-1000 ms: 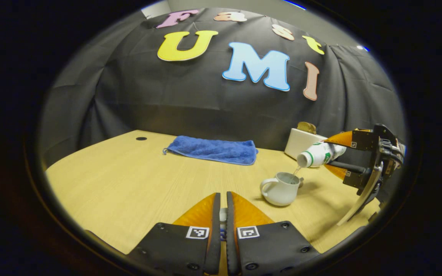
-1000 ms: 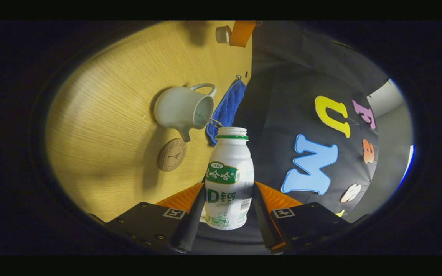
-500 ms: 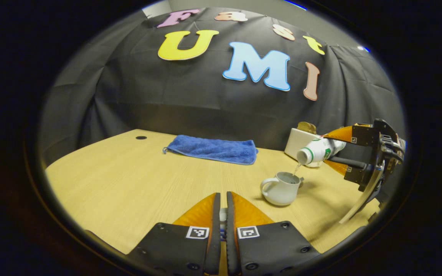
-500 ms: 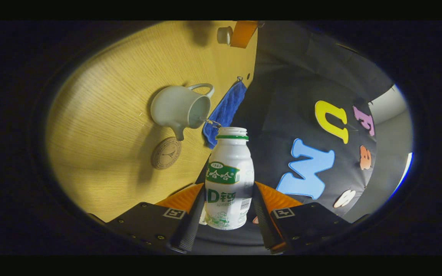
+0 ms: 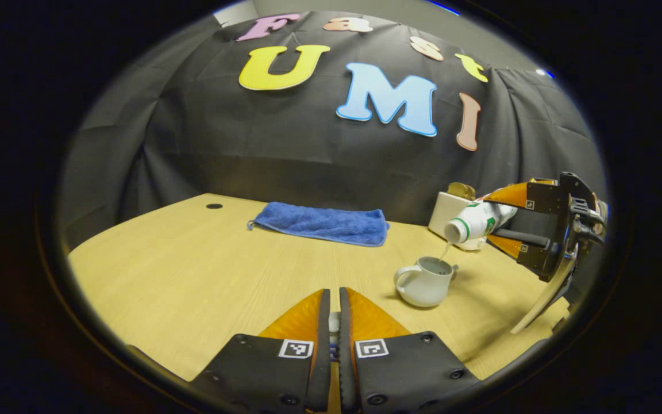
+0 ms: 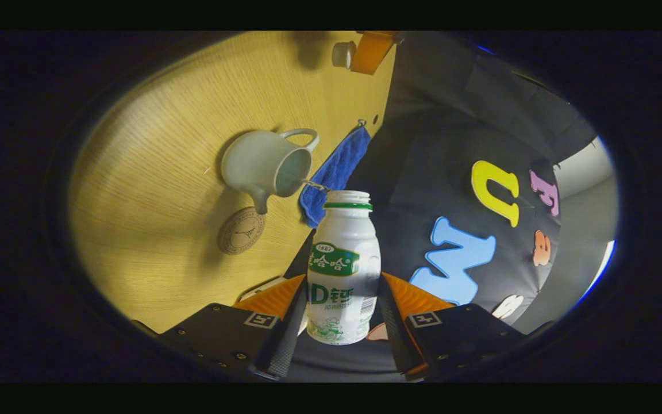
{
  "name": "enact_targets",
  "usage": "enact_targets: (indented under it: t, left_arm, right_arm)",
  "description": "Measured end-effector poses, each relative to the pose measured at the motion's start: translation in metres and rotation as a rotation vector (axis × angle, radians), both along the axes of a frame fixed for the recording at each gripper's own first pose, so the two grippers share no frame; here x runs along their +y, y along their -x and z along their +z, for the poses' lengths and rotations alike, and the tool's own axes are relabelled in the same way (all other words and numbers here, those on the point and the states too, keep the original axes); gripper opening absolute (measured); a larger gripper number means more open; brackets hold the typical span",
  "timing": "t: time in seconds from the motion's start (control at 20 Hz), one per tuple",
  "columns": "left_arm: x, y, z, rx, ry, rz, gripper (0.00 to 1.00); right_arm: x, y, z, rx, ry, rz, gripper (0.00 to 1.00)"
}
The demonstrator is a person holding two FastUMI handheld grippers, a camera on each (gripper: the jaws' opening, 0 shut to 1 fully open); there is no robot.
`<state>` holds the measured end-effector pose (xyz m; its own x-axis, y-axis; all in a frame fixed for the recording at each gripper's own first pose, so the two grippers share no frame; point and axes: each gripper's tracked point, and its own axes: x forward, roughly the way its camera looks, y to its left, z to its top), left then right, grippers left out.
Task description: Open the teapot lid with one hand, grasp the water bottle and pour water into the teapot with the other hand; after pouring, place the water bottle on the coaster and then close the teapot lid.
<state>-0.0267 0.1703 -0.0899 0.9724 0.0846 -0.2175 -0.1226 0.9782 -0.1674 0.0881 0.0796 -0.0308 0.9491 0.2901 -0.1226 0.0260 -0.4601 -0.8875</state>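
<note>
My right claw (image 6: 342,322), clamped on the bottle (image 6: 343,270), tipped further over 1 second, water streaming into the open teapot (image 5: 426,282); my left claw (image 5: 331,322) pinched the lid (image 6: 342,53).

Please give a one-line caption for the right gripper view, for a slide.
Right gripper tips the open water bottle, a thin stream entering the lidless teapot beside the coaster.
</note>
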Motion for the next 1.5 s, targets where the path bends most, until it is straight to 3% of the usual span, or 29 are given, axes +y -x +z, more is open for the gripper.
enact_targets:
  t: [1.25, 1.5]
  left_arm:
    - [0.0005, 0.0017, -0.0019, -0.003, 0.004, 0.006, 0.17]
    - [0.0011, 0.0020, -0.0010, -0.004, 0.005, 0.008, 0.17]
  right_arm:
    - [0.0040, 0.0001, 0.0022, -0.024, 0.082, 0.054, 0.67]
    - [0.0012, -0.0003, -0.0024, 0.018, -0.007, 0.038, 0.67]
